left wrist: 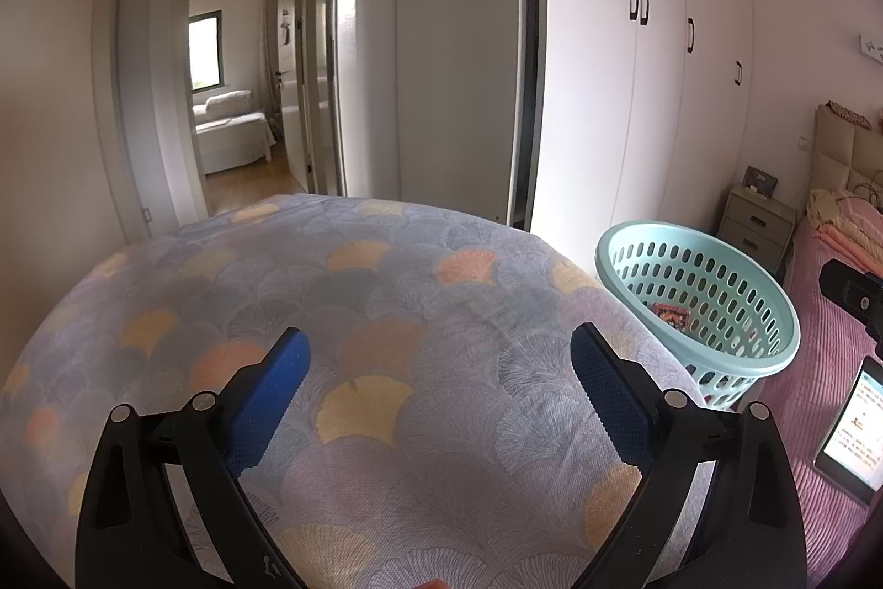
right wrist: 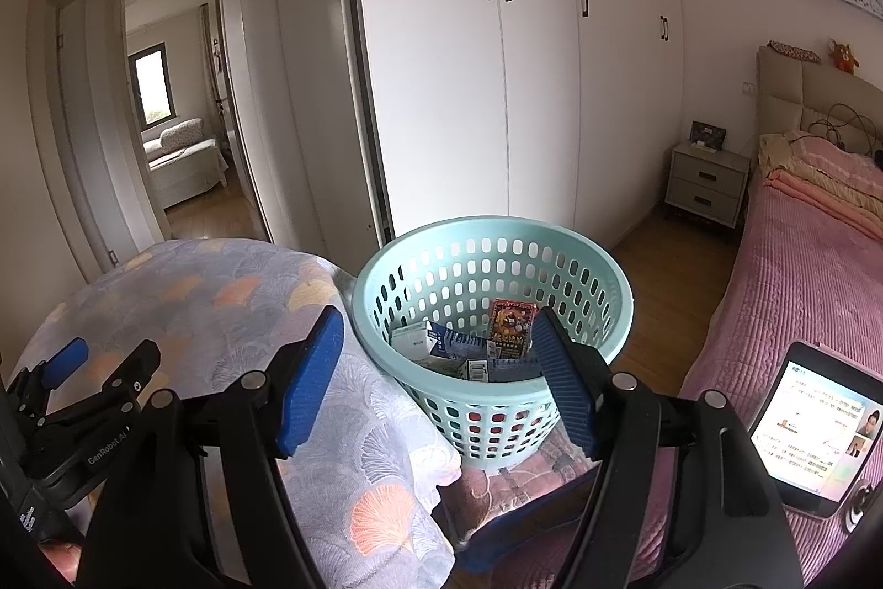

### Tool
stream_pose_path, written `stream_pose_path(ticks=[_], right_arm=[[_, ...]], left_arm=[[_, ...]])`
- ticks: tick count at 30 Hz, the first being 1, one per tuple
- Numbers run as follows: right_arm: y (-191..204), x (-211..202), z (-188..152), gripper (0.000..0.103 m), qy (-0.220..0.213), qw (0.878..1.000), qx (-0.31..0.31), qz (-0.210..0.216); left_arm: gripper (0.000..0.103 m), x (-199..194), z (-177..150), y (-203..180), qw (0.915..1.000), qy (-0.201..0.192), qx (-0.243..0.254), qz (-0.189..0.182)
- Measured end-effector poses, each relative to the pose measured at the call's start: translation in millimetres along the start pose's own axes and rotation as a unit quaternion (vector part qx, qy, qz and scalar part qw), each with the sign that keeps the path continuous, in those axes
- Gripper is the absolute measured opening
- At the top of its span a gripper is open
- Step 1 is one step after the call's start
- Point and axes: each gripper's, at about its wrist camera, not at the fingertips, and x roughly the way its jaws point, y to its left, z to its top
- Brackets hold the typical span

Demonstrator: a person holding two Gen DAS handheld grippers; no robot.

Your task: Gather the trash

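Two wrist fisheyes, both tilted down, facing the wardrobe wall.

My left wrist view looks along its own blue fingers, close over the patterned quilt, with the doorway ahead to the left and the mint basket off at the right edge; my right wrist view sits further right, so I see that basket near and almost centred, looking into it from above; both share the quilt, wardrobe, nightstand, pink bed and tablet; my right view also catches the left gripper at its lower left.
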Motion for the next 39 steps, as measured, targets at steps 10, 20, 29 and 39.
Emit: stream_pose_path(ticks=[10, 20, 29, 39], right_arm=[[2.2, 2.3, 1.0, 0.067, 0.003, 1.000, -0.002, 0.000], [3.5, 4.4, 0.5, 0.067, 0.005, 1.000, -0.003, 0.000], [4.4, -3.6, 9.6, 0.067, -0.006, 1.000, -0.005, 0.002], [5.9, -11.3, 13.3, 0.067, -0.009, 1.000, -0.006, 0.002]], left_arm=[[0.092, -0.2, -0.2, -0.4, 1.0000, 0.000, 0.000, 0.000], [0.092, -5.1, 1.5, 1.8, 0.9999, -0.009, -0.003, 0.011], [0.092, -21.1, 16.2, 0.4, 0.9998, -0.017, -0.003, 0.008], [0.092, -41.5, 22.4, -0.9, 0.9993, -0.031, 0.003, 0.020]])
